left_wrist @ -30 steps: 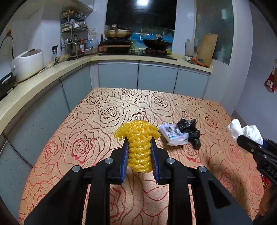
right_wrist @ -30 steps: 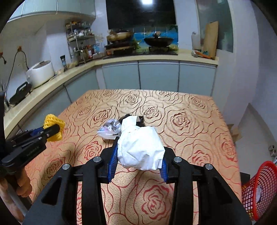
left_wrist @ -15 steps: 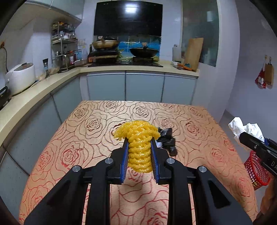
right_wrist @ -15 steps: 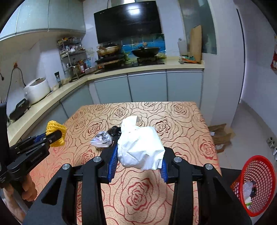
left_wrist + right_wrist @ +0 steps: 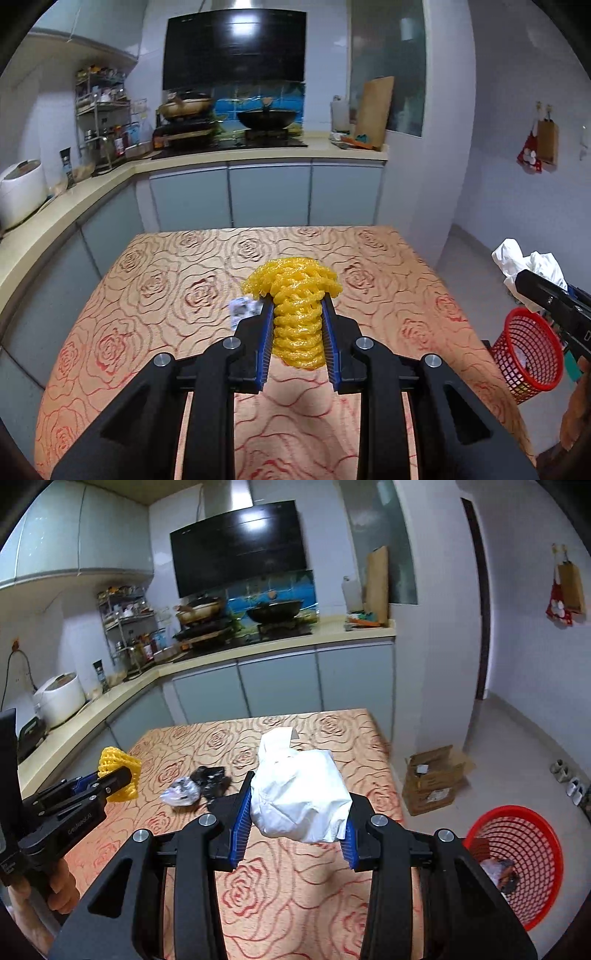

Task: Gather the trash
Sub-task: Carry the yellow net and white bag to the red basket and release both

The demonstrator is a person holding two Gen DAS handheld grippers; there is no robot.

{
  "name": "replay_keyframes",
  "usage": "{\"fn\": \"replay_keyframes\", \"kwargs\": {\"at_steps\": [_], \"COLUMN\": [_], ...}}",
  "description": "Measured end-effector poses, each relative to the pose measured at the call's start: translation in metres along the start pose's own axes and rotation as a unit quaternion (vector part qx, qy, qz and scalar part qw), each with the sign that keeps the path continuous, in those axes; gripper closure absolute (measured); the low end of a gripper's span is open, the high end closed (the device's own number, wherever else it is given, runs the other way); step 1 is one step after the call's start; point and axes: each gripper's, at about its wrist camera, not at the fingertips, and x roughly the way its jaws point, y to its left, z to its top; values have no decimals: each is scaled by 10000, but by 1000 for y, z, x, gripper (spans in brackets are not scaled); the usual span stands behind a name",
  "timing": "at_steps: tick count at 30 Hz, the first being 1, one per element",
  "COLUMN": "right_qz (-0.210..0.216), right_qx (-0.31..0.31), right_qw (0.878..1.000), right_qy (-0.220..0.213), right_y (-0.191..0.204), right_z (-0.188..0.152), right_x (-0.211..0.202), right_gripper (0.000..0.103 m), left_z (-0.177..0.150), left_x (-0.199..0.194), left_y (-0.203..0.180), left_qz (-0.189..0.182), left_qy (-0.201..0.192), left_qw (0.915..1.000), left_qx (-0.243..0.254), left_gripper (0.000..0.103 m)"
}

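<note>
yellow foam net point(image 5: 298, 321) — pinched in left gripper point(image 5: 297, 317) | white tissue wad point(image 5: 301, 805) — clamped in right gripper point(image 5: 295, 812)

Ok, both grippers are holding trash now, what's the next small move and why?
Probably swing the right gripper right, over the red basket on the floor: it is shut on the white crumpled paper, and the basket is beside the table, on that side.
</note>
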Motion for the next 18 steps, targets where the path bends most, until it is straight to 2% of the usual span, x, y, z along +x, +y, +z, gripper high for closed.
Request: {"fn": "replay_keyframes", "kwargs": {"at_steps": [9,18], "right_qz": [-286,-617], "right_qx": [217,458], "right_qw": [9993,9968], "right_qy": [-118,-208], "right_y": [-36,-73], "right_z": [-1,-5], "right_x": [-17,-32], "right_gripper": [64,64], "left_z": [4,3], "left_x": [4,8], "left_y": [-43,-98], "left_qz": [-361,-841], "left_qy": [2,35], "left_qw": [9989,9945], "left_qx": [284,629], "left_gripper": [80,80]}}
